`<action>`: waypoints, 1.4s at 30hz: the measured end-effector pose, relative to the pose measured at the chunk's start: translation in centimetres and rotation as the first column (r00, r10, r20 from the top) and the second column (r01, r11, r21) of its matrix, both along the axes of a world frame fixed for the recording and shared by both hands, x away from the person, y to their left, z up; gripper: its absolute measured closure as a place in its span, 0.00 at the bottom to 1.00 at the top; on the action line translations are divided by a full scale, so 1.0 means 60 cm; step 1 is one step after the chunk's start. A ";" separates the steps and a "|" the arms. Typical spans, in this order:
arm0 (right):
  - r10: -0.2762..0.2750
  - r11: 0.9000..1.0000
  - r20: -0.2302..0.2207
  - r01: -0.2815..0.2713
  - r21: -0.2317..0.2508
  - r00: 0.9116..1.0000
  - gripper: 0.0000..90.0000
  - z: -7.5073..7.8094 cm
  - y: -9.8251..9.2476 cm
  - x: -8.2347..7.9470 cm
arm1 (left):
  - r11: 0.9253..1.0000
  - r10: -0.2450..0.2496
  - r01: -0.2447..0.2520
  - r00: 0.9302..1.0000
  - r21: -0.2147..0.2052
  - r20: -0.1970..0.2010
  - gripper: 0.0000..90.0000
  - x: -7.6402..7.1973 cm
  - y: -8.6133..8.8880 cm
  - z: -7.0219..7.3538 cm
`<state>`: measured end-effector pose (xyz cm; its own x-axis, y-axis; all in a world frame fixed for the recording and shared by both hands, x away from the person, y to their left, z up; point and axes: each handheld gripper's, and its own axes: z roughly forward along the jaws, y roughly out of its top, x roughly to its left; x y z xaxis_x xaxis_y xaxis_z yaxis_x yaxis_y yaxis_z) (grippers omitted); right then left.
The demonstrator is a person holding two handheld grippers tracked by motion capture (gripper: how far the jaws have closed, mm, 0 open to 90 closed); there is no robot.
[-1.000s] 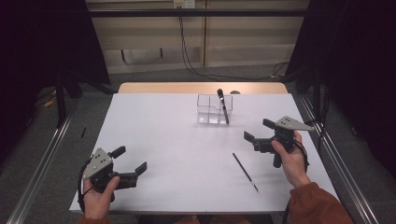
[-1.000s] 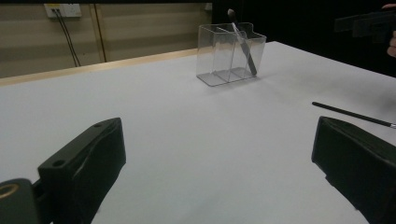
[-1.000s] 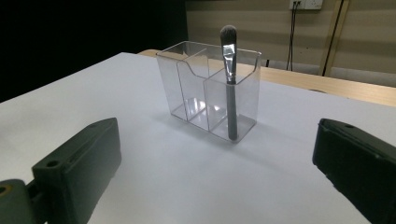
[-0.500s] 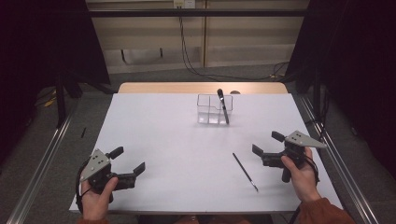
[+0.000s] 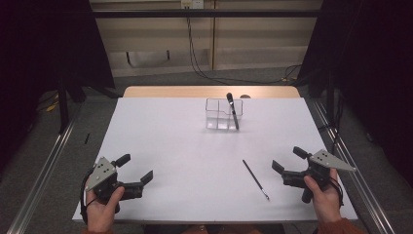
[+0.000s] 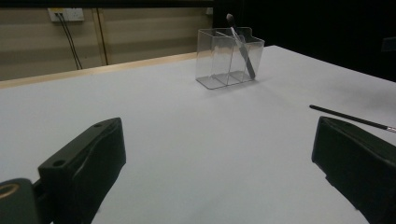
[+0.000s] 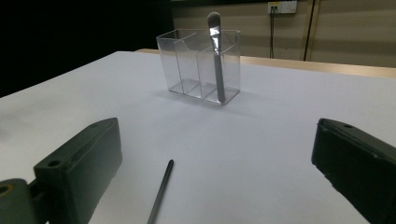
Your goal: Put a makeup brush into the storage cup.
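Fingers of the right gripper [image 5: 288, 165] stand wide apart with nothing between them, blocky matte-black pads hovering over the counter [image 5: 170, 136] near its right edge. The left gripper [image 5: 135, 169] is likewise spread wide and empty, near the front left corner. A thin, straight black brush [image 5: 255, 179] lies flat on the smooth white counter, just left of the right gripper, touched by neither. Farther back stands a clear, hard-sided rectangular holder [image 5: 223, 114] split into compartments; a dark, round-tipped brush [image 5: 233, 111] leans in its right-hand compartment.
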<state>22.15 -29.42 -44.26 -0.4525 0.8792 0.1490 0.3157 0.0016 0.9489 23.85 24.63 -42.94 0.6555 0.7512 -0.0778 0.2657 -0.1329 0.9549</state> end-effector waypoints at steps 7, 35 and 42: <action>0.000 1.000 -0.008 -0.001 -0.012 1.000 0.01 -0.005 0.000 -0.014 | 1.000 0.003 -0.003 1.000 -0.007 0.001 0.03 -0.003 -0.001 -0.001; 0.090 0.995 -0.038 -0.091 -0.037 0.995 0.01 -0.007 0.031 0.010 | 1.000 0.001 -0.001 1.000 0.020 -0.007 0.03 -0.001 -0.005 -0.002; 0.137 0.988 -0.077 -0.142 -0.065 0.988 0.01 -0.011 0.048 0.031 | 1.000 0.001 -0.001 1.000 0.020 -0.006 0.03 0.002 -0.003 -0.002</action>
<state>23.99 -26.52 -44.93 -0.5615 0.8178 0.1259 0.3754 0.1162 0.9196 23.95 24.45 -43.08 0.6540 0.7536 -0.0667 0.2715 -0.1515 0.9504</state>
